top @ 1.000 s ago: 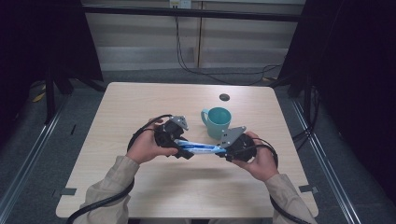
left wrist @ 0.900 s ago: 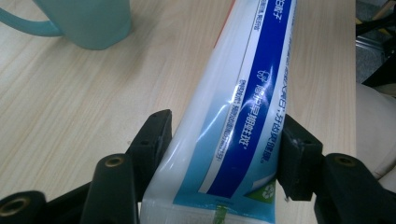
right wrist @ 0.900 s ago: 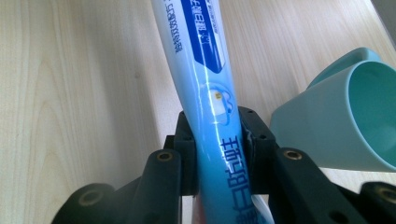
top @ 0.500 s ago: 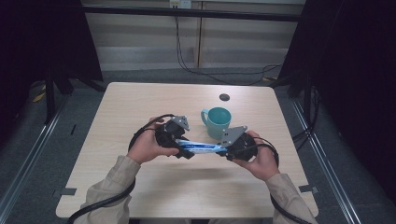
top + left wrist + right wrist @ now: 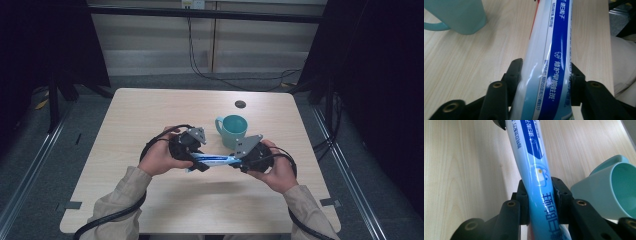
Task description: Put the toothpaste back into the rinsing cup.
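A blue-and-white toothpaste tube hangs level above the table, held at both ends. My left gripper grips the tube's left end; in the left gripper view its black jaws press both sides of the tube, having just been closing on it. My right gripper is shut on the other end, and the right gripper view has the tube pinched between its pads. A teal mug stands upright just behind the grippers.
The mug sits close to the tube, and its open mouth lies right of my right jaws. A small dark disc lies farther back on the wooden table. Cables trail from both grippers toward the front edge.
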A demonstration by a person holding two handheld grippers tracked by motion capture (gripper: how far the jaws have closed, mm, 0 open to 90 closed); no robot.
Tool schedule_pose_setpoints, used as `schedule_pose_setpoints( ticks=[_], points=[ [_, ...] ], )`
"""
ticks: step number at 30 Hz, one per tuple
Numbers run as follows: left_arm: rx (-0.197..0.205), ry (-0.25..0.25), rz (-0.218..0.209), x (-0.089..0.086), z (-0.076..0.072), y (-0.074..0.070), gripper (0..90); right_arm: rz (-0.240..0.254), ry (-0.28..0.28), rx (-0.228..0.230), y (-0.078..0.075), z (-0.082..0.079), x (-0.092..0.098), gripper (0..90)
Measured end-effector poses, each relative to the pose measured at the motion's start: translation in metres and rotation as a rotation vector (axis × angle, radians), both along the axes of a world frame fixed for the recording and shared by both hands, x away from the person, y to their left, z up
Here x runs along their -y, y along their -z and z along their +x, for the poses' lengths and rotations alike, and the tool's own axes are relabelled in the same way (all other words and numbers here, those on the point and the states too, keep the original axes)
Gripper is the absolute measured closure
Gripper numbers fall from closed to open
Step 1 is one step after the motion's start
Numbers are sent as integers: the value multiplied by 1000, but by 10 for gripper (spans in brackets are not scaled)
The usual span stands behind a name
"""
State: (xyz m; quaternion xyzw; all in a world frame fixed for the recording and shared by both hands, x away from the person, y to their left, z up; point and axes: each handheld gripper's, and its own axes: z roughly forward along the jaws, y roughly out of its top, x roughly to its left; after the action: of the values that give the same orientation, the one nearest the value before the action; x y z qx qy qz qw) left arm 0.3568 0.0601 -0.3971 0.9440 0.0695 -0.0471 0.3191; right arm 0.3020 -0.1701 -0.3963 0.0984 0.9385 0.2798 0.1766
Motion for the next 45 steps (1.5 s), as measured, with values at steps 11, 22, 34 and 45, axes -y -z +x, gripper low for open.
schedule_pose_setpoints(
  ticks=[11,22,34,45],
  points=[
    [9,-27,-12,0,-4,-9,681,45,29,20,1,0,1,573],
    [13,-49,-15,3,-3,-13,704,84,79,48,-3,1,2,362],
    [4,-77,-16,8,-1,-11,703,50,51,69,-12,2,-13,306],
    [-1,-54,-15,15,-3,-12,704,10,2,41,-4,5,-26,336]
  ],
)
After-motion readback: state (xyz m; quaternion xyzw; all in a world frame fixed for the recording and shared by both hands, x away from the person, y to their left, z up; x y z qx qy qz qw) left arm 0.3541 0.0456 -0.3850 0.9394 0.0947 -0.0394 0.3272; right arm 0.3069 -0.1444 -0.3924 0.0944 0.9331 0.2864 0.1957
